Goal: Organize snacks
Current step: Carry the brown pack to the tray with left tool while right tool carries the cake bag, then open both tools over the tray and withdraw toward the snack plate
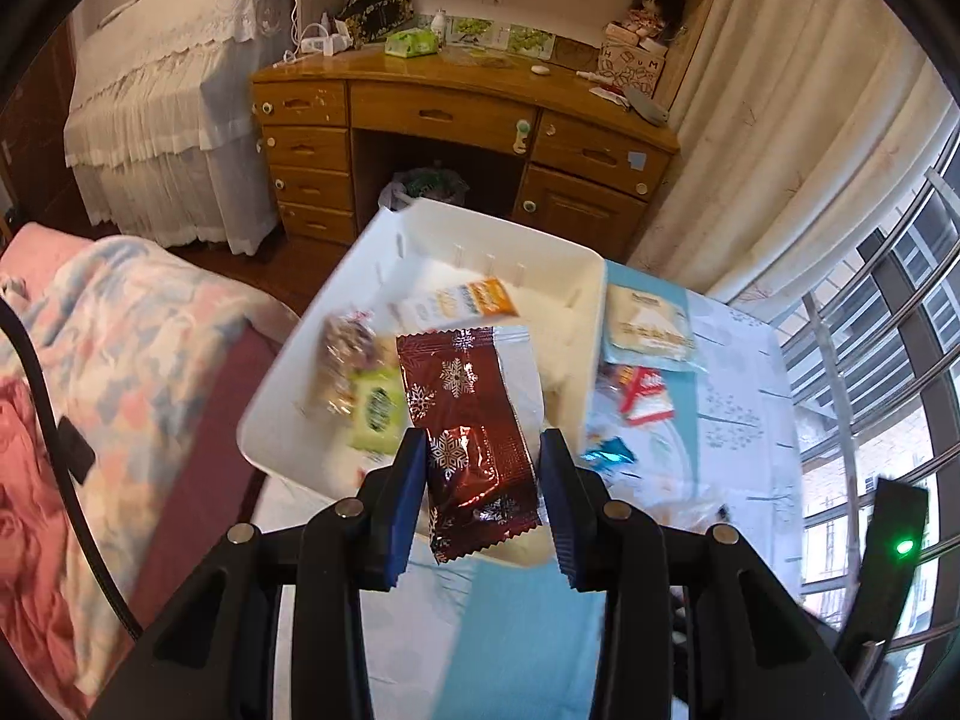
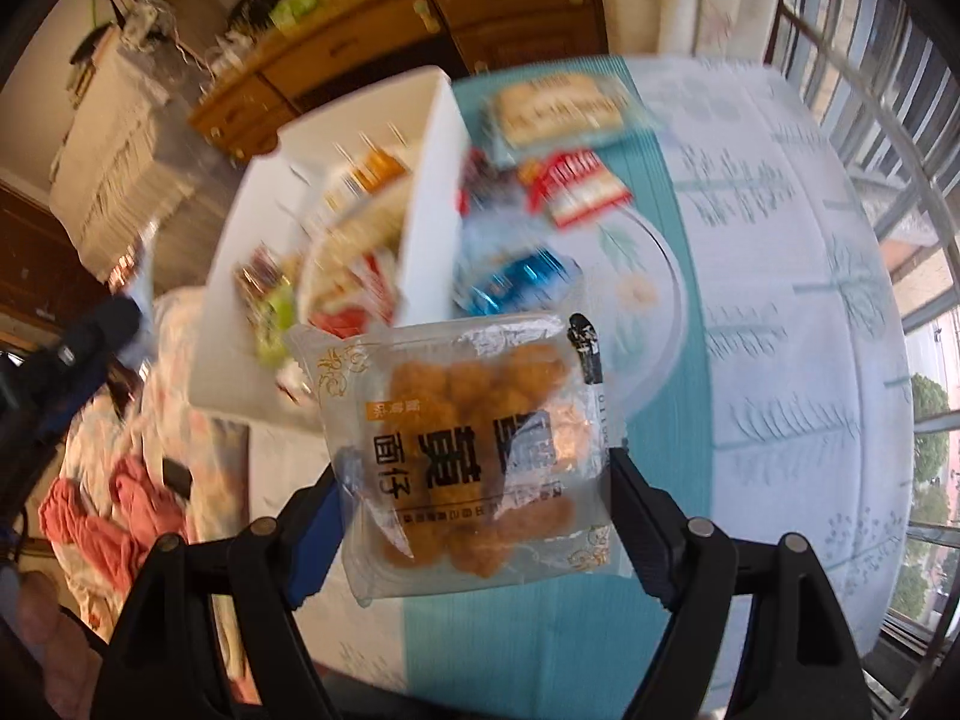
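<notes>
My left gripper [image 1: 482,450] is shut on a dark red snowflake packet [image 1: 474,420], held above the near rim of a white bin [image 1: 420,228]. Inside the bin lie an orange-and-white box [image 1: 462,303], a green packet [image 1: 378,411] and a nut bar [image 1: 345,360]. My right gripper [image 2: 474,468] is shut, jaws wide, on a clear packet of fried golden snacks [image 2: 474,450], lifted over the table beside the white bin [image 2: 432,180]. Loose on the table are a cream packet [image 2: 561,105], a red-and-white packet [image 2: 579,186] and a blue foil packet [image 2: 516,282].
The table wears a white-and-teal cloth [image 1: 738,420]. A bed with a pink blanket [image 1: 90,360] lies left of it, a wooden desk [image 1: 456,114] stands behind, and window rails [image 1: 870,330] and a curtain [image 1: 780,120] close the right side.
</notes>
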